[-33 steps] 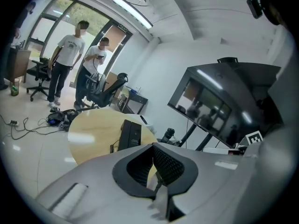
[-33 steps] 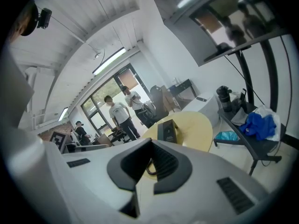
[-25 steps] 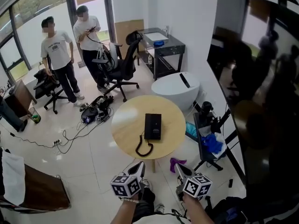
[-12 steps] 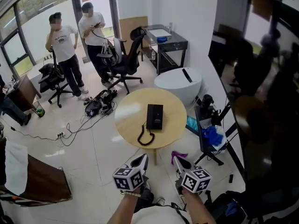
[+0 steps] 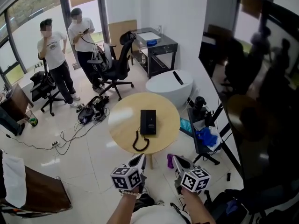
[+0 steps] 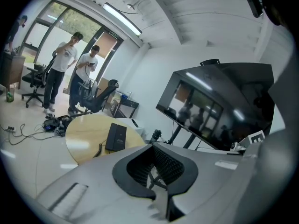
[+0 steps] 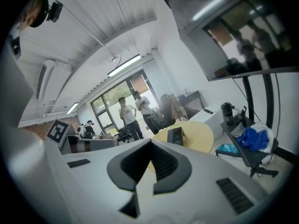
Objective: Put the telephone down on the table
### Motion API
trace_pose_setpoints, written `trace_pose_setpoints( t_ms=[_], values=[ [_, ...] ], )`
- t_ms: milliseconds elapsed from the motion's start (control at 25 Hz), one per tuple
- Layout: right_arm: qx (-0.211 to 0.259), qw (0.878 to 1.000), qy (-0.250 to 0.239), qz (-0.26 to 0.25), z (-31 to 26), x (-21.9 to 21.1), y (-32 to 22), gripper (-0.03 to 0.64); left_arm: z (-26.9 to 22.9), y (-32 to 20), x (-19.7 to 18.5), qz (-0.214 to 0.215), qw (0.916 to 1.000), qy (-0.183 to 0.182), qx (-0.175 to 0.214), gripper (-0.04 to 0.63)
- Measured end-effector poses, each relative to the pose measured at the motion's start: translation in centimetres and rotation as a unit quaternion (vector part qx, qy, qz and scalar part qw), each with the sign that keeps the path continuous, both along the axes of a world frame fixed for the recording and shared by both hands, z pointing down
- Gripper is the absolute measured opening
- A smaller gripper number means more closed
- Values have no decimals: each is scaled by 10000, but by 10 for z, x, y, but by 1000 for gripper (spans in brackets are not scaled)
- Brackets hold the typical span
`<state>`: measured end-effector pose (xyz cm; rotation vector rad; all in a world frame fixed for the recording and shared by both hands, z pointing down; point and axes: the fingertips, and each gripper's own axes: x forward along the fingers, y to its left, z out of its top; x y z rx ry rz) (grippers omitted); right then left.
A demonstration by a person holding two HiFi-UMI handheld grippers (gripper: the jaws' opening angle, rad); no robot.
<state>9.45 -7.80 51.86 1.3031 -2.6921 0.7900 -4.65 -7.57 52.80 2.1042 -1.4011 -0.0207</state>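
Note:
The black telephone (image 5: 148,122) lies flat on the round wooden table (image 5: 124,120), its coiled cord (image 5: 139,143) curling toward the near edge. Both grippers hang in the air short of the table, over the floor, touching nothing. My left gripper (image 5: 140,160) is shut and empty, with its marker cube just below it. My right gripper (image 5: 175,161) is shut and empty too. In the left gripper view the telephone (image 6: 116,136) shows beyond the shut left gripper (image 6: 153,145). The right gripper view has the telephone (image 7: 176,135) past the shut right gripper (image 7: 150,141).
Two people (image 5: 51,55) stand at the back left by black office chairs (image 5: 114,64). Cables and gear (image 5: 88,113) litter the floor left of the table. A white round tub (image 5: 168,85), a metal cart (image 5: 154,45), a stand with blue cloth (image 5: 203,136) and a large dark screen (image 5: 247,78) stand at the right.
Both grippers have risen a little, still shut, in front of the table. The telephone has stayed where it was on the tabletop. The people at the back have shifted slightly.

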Motion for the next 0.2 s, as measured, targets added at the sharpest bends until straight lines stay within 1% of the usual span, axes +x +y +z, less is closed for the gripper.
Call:
trace_pose_setpoints(
  t_ms=[200],
  values=[
    [-65,10000,-8,23,8,-4,-6,5,9,-5,-2,41,10000,-11,-70,0]
  ],
)
